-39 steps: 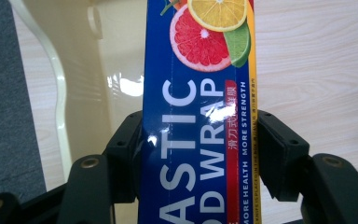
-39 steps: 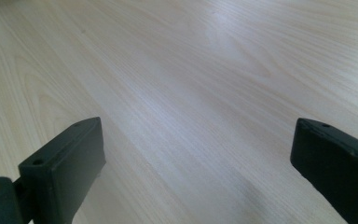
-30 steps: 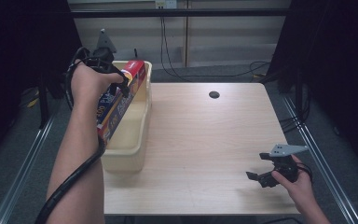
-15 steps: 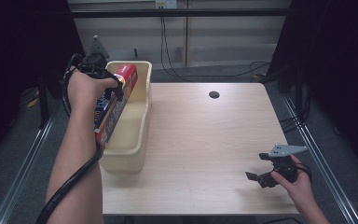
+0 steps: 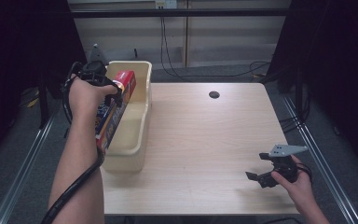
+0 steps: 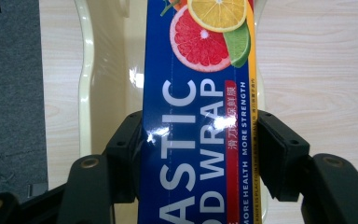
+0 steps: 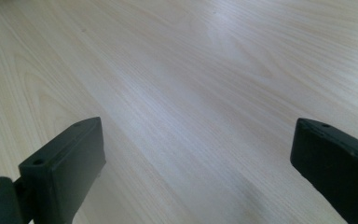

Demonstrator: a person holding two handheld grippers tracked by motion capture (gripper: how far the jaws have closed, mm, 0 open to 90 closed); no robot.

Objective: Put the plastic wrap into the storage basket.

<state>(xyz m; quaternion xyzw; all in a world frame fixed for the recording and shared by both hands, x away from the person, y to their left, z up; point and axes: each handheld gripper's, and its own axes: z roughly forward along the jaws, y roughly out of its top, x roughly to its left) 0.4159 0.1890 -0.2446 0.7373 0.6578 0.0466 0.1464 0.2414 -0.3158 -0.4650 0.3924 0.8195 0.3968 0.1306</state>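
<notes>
A long blue plastic wrap box (image 5: pixel 114 112) with a red end and citrus pictures (image 6: pixel 196 107) hangs tilted over the cream plastic bin (image 5: pixel 137 140) at the table's left edge. My left gripper (image 5: pixel 112 95) is shut on the box, its black pads pressing both long sides (image 6: pixel 198 154); the bin's inside (image 6: pixel 107 84) lies beneath. At the table's front right, my right gripper (image 5: pixel 261 175) rests low over the bare wood, its jaws wide apart with nothing between them (image 7: pixel 196 163).
The light wooden table (image 5: pixel 205 140) has a dark round hole (image 5: pixel 214 94) near its far edge. Cables (image 5: pixel 168 51) hang behind the table, and metal rails (image 5: pixel 317 149) run along both sides of it.
My left hand has carried the box down and to the left, lowering it toward the bin's left wall. The right gripper has stayed where it was.
</notes>
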